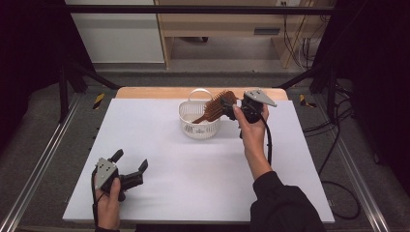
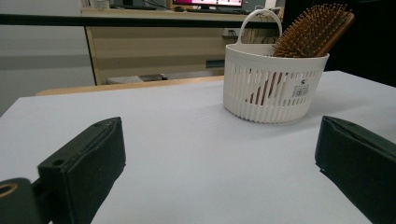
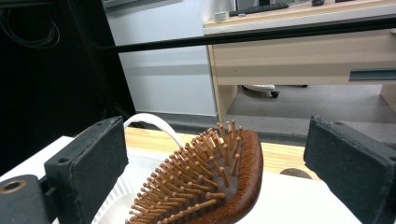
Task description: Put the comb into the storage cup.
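— Where is the hairbrush (image 1: 216, 107) right now?

— It stands handle-down in the white basket (image 1: 192, 126) near the far edge of the worktop (image 1: 203, 164), tilted, its bristled head sticking out above the rim toward the right hand-held gripper (image 1: 229, 104).

— Does that hand-held gripper have hold of it?

— No. In the right gripper view its jaws are spread wide, one on each side of the brush head, with clear gaps to both pads. The right hand (image 1: 251, 126) holds it just beside the basket.

— Anything in the way there?

— The basket's arched handle (image 1: 199, 92) rises behind the brush head, close to the left jaw in the right gripper view. The basket wall surrounds the brush handle.

— And the other side?

— The left hand-held gripper (image 1: 129, 163) sits low at the near left of the worktop, well apart from the basket, jaws spread with nothing between them. Bare white worktop lies between it and the basket. Beyond the worktop stands a wooden desk (image 1: 227, 24) with cables (image 1: 300, 46) beside it.
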The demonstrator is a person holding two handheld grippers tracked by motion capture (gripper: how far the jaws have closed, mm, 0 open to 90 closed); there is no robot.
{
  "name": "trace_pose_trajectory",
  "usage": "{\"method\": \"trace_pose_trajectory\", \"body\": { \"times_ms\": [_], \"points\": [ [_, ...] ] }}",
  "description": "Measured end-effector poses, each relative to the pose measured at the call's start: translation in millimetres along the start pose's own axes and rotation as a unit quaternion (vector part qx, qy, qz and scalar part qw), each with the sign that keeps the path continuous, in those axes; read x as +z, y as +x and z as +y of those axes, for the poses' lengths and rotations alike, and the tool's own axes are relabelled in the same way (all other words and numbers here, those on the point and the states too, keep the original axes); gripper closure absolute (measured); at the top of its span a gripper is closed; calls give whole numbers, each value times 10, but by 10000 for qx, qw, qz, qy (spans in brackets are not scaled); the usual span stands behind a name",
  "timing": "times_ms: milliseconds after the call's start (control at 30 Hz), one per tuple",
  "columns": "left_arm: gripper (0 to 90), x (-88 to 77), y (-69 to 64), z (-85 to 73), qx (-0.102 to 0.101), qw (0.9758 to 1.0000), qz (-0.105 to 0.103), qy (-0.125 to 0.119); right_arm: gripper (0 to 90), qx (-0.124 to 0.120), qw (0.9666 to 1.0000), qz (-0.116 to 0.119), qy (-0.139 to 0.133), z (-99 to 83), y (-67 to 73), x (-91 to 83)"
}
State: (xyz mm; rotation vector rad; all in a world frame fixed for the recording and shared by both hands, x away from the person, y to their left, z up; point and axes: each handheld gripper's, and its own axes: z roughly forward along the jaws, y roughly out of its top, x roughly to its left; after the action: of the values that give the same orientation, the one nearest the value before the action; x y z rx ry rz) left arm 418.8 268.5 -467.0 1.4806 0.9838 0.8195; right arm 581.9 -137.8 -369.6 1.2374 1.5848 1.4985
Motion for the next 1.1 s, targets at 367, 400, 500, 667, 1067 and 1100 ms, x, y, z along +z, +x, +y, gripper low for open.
{"method": "trace_pose_trajectory", "body": {
  "times_ms": [367,400,500,667,1067,1100],
  "points": [
    [19,-1,3,0,-2,10000,7,3,34,-296,9995,100,18,81,15,-44],
    [19,-1,3,0,-3,10000,7,2,32,-346,9994,88,19,90,18,-48],
    [17,-3,5,0,-1,10000,10,-1,29,-393,9992,102,11,118,21,-66],
    [16,-3,9,-1,-4,10000,14,6,34,-443,9989,174,-15,158,20,-105],
    [16,6,6,-3,-18,10000,24,8,42,-487,9981,367,-92,253,23,-238],
    [16,8,3,-4,-17,10000,23,16,43,-497,9980,374,-93,259,21,-246]
  ]
}}
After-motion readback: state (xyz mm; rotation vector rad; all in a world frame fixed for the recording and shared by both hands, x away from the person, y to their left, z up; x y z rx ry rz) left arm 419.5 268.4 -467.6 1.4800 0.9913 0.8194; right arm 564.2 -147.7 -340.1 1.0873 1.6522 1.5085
